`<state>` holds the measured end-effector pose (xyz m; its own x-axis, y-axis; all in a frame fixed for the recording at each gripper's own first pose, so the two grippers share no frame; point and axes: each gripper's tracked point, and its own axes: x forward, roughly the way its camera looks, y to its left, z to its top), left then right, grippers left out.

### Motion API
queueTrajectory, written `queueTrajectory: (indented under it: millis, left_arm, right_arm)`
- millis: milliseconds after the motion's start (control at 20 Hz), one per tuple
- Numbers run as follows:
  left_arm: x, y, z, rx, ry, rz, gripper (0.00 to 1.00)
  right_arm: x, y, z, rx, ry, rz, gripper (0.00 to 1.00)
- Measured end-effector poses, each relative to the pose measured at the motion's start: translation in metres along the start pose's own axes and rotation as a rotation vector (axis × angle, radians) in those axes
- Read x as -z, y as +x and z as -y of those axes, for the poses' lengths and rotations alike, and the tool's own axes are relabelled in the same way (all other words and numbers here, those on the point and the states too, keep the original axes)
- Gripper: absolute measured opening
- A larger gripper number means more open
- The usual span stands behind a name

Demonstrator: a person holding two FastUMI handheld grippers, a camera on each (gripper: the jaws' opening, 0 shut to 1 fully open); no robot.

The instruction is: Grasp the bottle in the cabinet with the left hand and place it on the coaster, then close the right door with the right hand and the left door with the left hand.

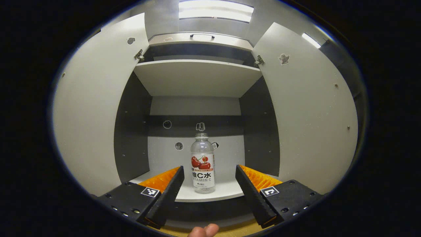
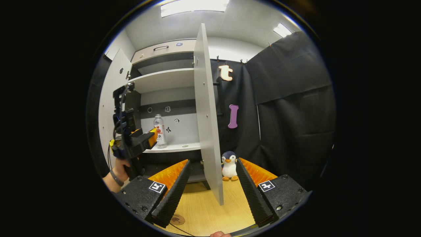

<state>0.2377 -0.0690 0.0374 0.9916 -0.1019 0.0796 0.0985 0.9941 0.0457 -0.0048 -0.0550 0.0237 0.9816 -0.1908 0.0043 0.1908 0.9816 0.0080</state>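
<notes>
Left gripper view: left gripper (image 1: 208,187) spread wide, holding nothing, aimed into the cabinet (image 1: 197,79). Bottle (image 1: 203,163) upright on the cabinet's lower shelf (image 1: 227,191), seen between the two fingers but apart from both. Left door (image 1: 95,108) and right door (image 1: 309,112) of the cabinet swung open to either side of the bottle.

Right gripper view: right gripper (image 2: 212,186) spread wide, empty, low over the wooden table (image 2: 204,210). Right door (image 2: 205,115) edge-on between its fingers, touching neither. Bottle (image 2: 160,131) upright on the shelf, left of that door; left gripper (image 2: 148,140) just in front of the bottle, held by a hand (image 2: 123,164). Coaster (image 2: 177,219) on the table beside the near left finger. Plush penguin (image 2: 229,166) on the table, right of the door.
</notes>
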Motion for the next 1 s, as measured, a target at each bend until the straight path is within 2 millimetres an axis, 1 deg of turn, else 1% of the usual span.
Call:
queueTrajectory:
  millis: [250, 450, 550, 700, 850, 1000]
  left_arm:
    - [0.016, 0.054, -0.011, -0.041, -0.009, -0.040, 0.95]
    - [0.035, 0.087, -0.020, -0.065, -0.008, -0.091, 0.95]
    - [0.042, 0.099, -0.023, -0.076, -0.014, -0.105, 0.95]
    - [0.050, 0.111, -0.025, -0.084, -0.049, -0.130, 0.95]
    - [0.050, 0.123, -0.026, -0.083, -0.092, -0.136, 0.95]
    - [0.046, 0.131, -0.027, -0.076, -0.111, -0.137, 0.95]
  right_arm:
    - [0.000, 0.003, 0.011, 0.027, -0.002, -0.011, 0.85]
    - [-0.005, 0.002, 0.019, 0.052, -0.005, -0.006, 0.85]
    - [-0.006, 0.002, 0.024, 0.067, -0.013, -0.004, 0.85]
    - [-0.005, 0.000, 0.028, 0.085, -0.005, -0.009, 0.85]
    - [-0.003, -0.001, 0.031, 0.099, 0.003, -0.014, 0.85]
    - [-0.005, -0.003, 0.033, 0.110, -0.002, -0.012, 0.85]
